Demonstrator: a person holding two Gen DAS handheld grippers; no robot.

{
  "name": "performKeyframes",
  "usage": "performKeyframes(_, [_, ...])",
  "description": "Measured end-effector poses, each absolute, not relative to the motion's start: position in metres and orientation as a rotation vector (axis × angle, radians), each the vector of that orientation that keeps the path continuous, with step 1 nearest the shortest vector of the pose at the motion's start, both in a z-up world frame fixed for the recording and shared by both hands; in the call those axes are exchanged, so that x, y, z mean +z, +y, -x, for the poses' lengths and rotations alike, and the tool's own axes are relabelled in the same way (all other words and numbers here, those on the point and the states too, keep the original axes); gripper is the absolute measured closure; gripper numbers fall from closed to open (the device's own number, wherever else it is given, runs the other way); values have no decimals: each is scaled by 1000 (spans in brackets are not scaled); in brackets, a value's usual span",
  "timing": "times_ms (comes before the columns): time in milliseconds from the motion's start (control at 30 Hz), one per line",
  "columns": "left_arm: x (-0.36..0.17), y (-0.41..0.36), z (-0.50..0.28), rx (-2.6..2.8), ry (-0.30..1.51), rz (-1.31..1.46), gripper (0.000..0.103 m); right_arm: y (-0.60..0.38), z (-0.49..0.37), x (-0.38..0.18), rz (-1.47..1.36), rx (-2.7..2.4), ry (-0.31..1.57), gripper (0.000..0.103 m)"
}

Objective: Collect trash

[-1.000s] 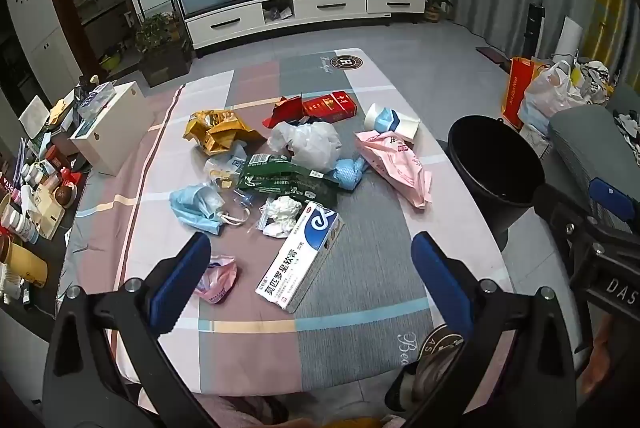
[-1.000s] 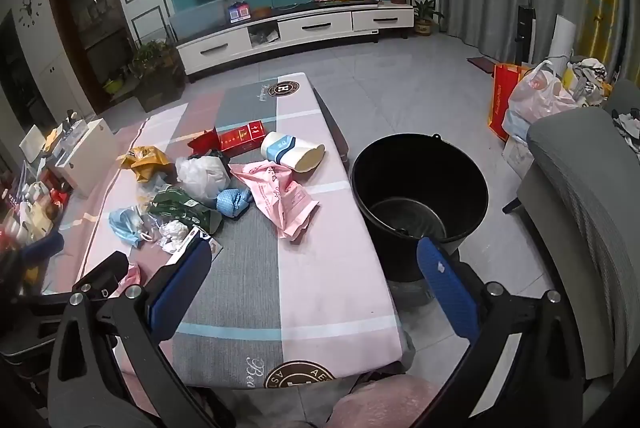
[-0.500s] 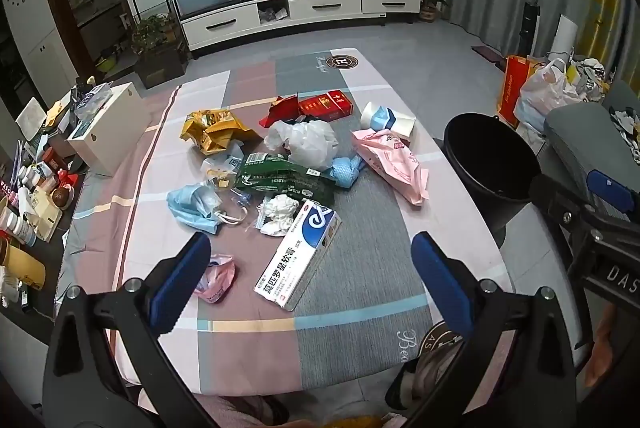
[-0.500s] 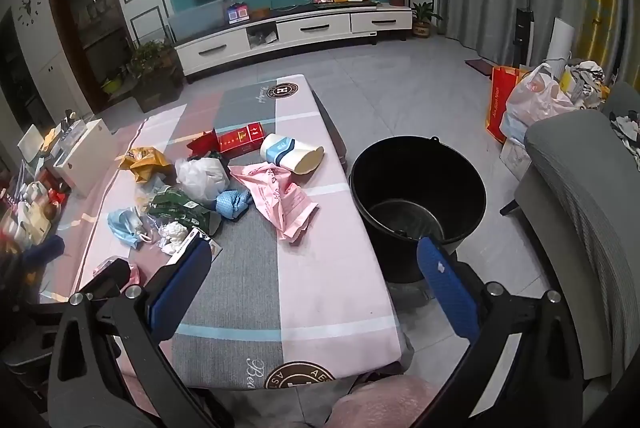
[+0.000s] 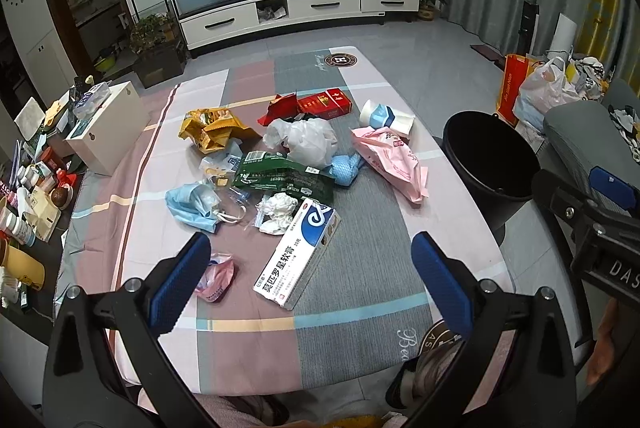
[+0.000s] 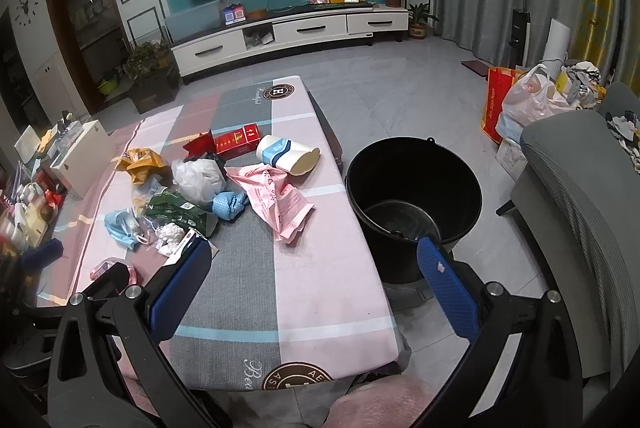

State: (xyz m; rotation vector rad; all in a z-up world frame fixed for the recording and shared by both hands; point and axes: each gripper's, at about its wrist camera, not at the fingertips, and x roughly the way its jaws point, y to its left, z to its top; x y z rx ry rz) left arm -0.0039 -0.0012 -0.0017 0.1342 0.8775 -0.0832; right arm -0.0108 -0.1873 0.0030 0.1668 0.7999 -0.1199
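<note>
Both grippers were wide open and held nothing when I looked: the left gripper [image 5: 310, 264] hung above the near end of the table [image 5: 360, 268], and the right gripper [image 6: 316, 268] hung over the table's right edge, with one blue finger in front of the bucket [image 6: 414, 188].

Compared with a second before, almost nothing had changed. The view of each camera had only drifted a little, and no piece of trash had moved. I judged from this that the collecting had not really started, and the bucket looked empty inside.

Nearest to the left gripper lay a small pink wrapper [image 5: 216, 274] and a white and blue box [image 5: 298, 256], the box almost between the fingers. Just behind them I saw a tissue [image 5: 278, 212] and a blue mask [image 5: 192, 206]. Farther on were a green packet [image 5: 280, 178], a white plastic bag [image 5: 304, 140], a blue ball [image 5: 344, 166] and a pink bag [image 5: 390, 156]. At the far side of the heap lay a yellow packet [image 5: 210, 128], a red box [image 5: 324, 104] and a paper cup [image 5: 386, 118] on its side.

The bucket stood on the floor just beside the table's right side. I thought the box was the easiest first thing to pick up.
</note>
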Motion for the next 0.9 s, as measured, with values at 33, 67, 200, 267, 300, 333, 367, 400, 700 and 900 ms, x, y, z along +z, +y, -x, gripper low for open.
performKeyframes(33, [-2, -1, 4, -83, 877, -135, 3, -187, 11, 3, -165, -120, 798, 3])
performKeyframes(67, [-1, -1, 4, -82, 879, -135, 3, -187, 11, 3, -163, -121, 796, 3])
performKeyframes(200, [-1, -2, 4, -83, 879, -137, 3, -186, 12, 4, -160, -122, 794, 3])
performKeyframes(267, [-1, -2, 4, -84, 879, -136, 3, -187, 12, 4, -161, -122, 794, 3])
performKeyframes(300, [-1, -2, 4, -84, 879, -135, 3, -187, 12, 4, -161, -122, 794, 3])
performKeyframes(333, [-1, -2, 4, -83, 879, -136, 3, -187, 12, 5, -161, -122, 793, 3])
performKeyframes(367, [-2, -3, 4, -83, 879, -137, 3, -187, 12, 4, -161, -122, 793, 3])
performKeyframes(400, [-2, -3, 4, -84, 880, -137, 3, -187, 12, 4, -161, -123, 793, 3])
performKeyframes(700, [-1, -5, 5, -88, 883, -139, 3, -187, 14, 5, -157, -125, 789, 3])
performKeyframes(900, [-1, -6, 5, -92, 880, -143, 3, -187, 14, 5, -155, -125, 787, 3])
